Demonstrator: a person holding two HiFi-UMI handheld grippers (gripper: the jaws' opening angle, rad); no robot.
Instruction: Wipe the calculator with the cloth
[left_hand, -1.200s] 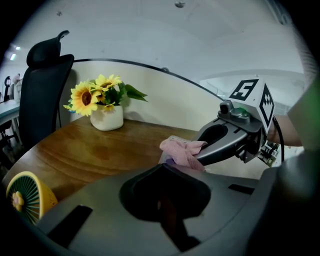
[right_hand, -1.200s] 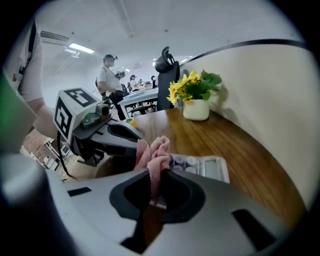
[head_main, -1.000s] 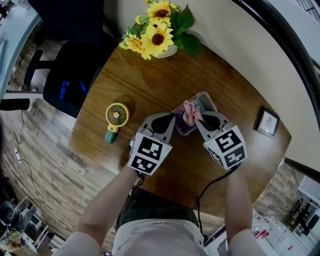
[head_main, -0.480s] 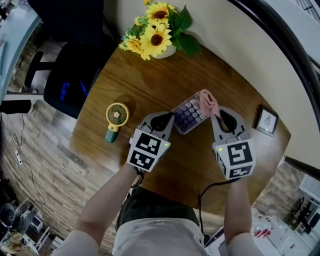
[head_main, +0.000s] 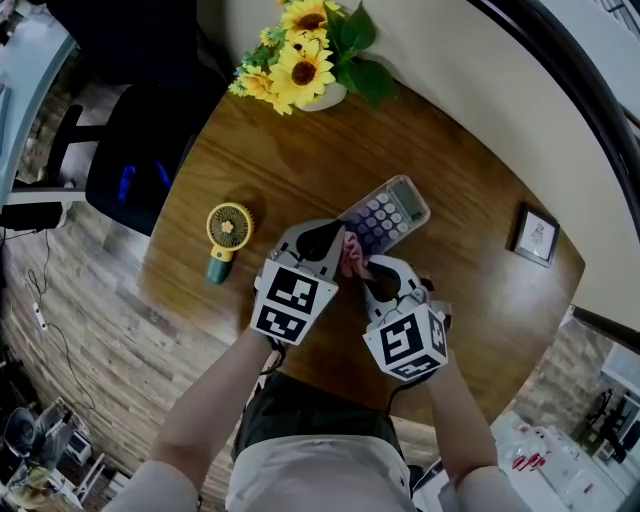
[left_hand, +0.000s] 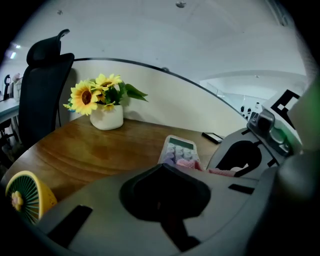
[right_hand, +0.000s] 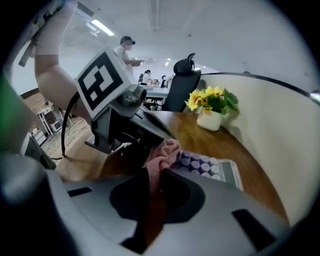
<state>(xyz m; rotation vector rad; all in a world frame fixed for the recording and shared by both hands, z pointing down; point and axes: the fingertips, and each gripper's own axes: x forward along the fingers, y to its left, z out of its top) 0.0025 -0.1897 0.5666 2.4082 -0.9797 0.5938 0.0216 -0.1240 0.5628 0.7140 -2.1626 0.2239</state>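
One cloth — right gripper pinches it, on calculator.

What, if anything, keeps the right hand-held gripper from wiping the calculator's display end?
Probably nothing, so yes: the right hand-held gripper, shut on the cloth, sits at the calculator near end; the display end beyond lies uncovered.
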